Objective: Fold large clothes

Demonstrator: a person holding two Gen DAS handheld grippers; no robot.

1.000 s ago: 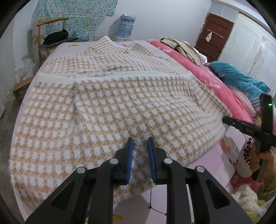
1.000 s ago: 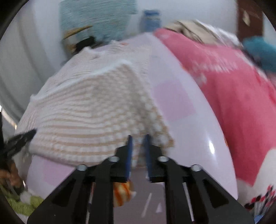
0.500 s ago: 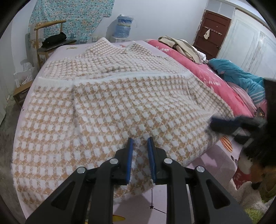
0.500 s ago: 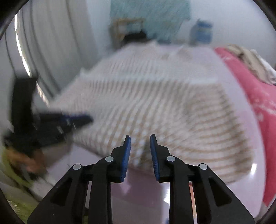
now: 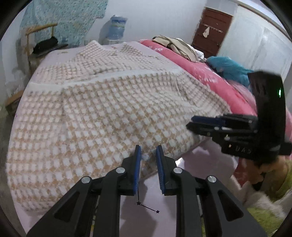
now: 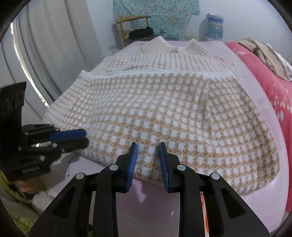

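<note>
A large checked sweater [image 6: 164, 113], tan and white, lies spread flat on the pale lilac bed sheet [image 6: 149, 204], its lower part folded up so that a white ribbed hem runs across its middle and its collar points toward the far wall. Taking the sweater as landmark and going left to right in the right wrist view: pale curtains [image 6: 54, 45] hang well to its left; beyond its collar stands a wooden chair [image 6: 133, 23] with a dark bundle on the seat, a patterned teal cloth [image 6: 155, 14] on the wall behind it, and a blue water jug [image 6: 214, 27] further right. Along the sweater's right side runs a pink flowered quilt [image 6: 273, 87] with beige clothes [image 6: 264, 52] heaped on it; in the left wrist view a teal garment [image 5: 230, 69] lies on the quilt and a brown door [image 5: 211, 31] stands beyond. The left gripper [image 5: 147, 158] sits at the sweater's near edge with its blue-padded jaws slightly apart, a bit of the fuzzy hem between the tips; whether they actually clamp the fabric cannot be told. The right gripper [image 6: 148, 151] hovers at the near edge further right, its jaws spread wider, with fabric showing in the gap but neither pad pressing it. Each gripper juts into the other's view from the side, masking a bit of the sweater's edge.
</note>
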